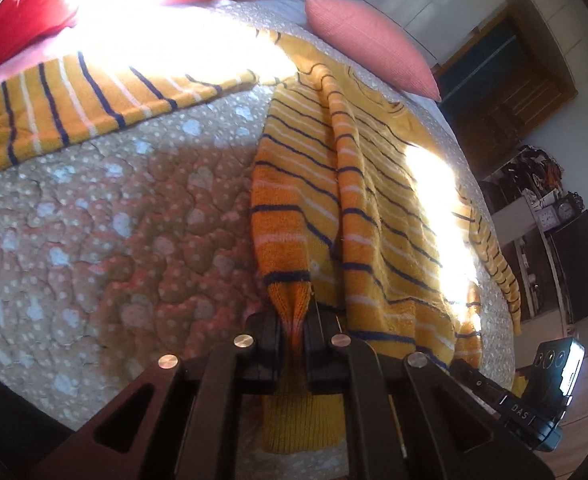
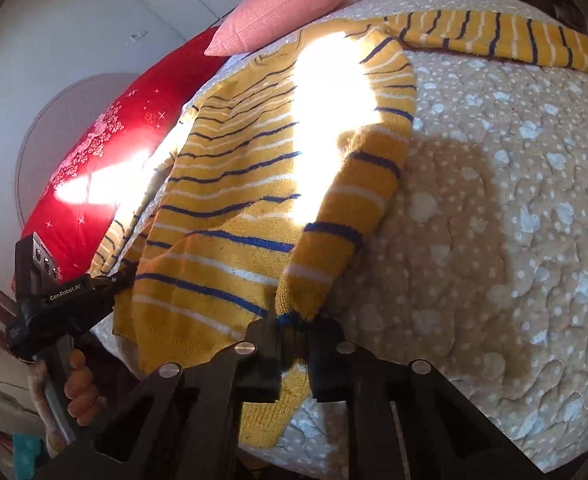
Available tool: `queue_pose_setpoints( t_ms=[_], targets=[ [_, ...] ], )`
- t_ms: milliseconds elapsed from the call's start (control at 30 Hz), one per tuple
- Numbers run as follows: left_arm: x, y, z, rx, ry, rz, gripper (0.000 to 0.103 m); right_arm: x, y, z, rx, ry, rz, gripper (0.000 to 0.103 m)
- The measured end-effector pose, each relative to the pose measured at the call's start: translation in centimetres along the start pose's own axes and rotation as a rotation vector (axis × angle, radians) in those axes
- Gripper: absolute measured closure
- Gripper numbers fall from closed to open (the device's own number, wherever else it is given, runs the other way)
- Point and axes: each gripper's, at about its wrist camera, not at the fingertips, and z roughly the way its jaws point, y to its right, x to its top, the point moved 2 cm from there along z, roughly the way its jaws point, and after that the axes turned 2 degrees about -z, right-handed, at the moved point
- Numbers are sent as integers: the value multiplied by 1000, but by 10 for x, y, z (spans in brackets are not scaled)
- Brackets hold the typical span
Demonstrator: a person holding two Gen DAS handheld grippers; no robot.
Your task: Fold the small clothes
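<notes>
Clearly, a yellow knitted sweater (image 1: 374,184) with navy and white stripes is spread on a quilted bedspread (image 1: 93,220), filling the centre and right of the left wrist view and the centre left of the right wrist view. Its ribbed hem is bunched between the fingers (image 1: 265,344) of the left gripper (image 1: 294,340), which are clamped together on it at the bottom centre of that frame. In the right wrist view a folded edge of the same sweater is pinched in the right gripper (image 2: 294,336), its fingers (image 2: 326,340) closed on the knit at the bottom centre. One sleeve (image 1: 73,104) is stretched out flat across the upper left of the left wrist view; the other trails down the right edge of the bed.

Several risks can be judged from here. Only a narrow bunch of knit is held in each grip, so the loose fabric could slip out if it is pulled hard, or the fold could be dragged crooked if the two grippers are moved unevenly. The outstretched sleeve may be tugged along and rumpled. Strong sunlight washes out part of the body, so creases there cannot be checked.

A pink cushion (image 1: 374,44) and a red pillow (image 2: 109,152) lie beyond the sweater, near its collar end, and could be nudged.
</notes>
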Motion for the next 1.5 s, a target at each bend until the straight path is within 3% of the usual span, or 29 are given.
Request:
queue_pose_setpoints(
  t_ms=[167,400,500,600,633,700,733,767,800,900,1000,1133,1267,1333,1400,1433,1500],
  targets=[
    [-11,-12,-40,84,62,11,95,-13,7,-20,50,-16,15,94],
    [-44,-43,-55,112,2,-58,94,-44,23,-37,58,-50,39,94],
    [-53,-50,-53,137,-9,-73,85,-52,33,-42,60,-27,61,92],
    [-55,-49,-70,143,51,-53,68,-48,39,-64,41,37,63,87],
    [-55,-47,-77,156,76,-41,59,-43,43,-75,8,79,62,85],
    [-49,-41,-88,168,126,-24,51,-30,61,-98,-74,167,102,61],
    [-47,-36,-94,164,148,-13,49,-21,75,-110,-118,222,146,40],
    [-43,-31,-99,158,168,-4,47,-11,91,-122,-161,284,194,29],
    [-40,-26,-103,152,186,3,41,0,108,-135,-196,334,232,28],
    [-29,-7,-105,123,223,21,28,39,160,-152,-264,423,351,28],
    [-21,7,-93,112,219,47,27,74,207,-147,-259,447,484,29],
    [-13,21,-68,64,162,33,27,111,239,-133,-239,481,580,45],
    [-11,36,-57,67,144,64,27,150,256,-132,-340,531,562,54],
    [-10,43,-56,79,157,87,27,162,267,-135,-337,528,594,64],
    [-9,45,-57,94,178,103,27,166,279,-146,-287,531,633,90],
    [-9,45,-57,100,184,107,27,169,278,-151,-263,536,635,91],
    [-7,43,-53,101,181,111,27,178,262,-163,-294,544,587,92]
  ],
)
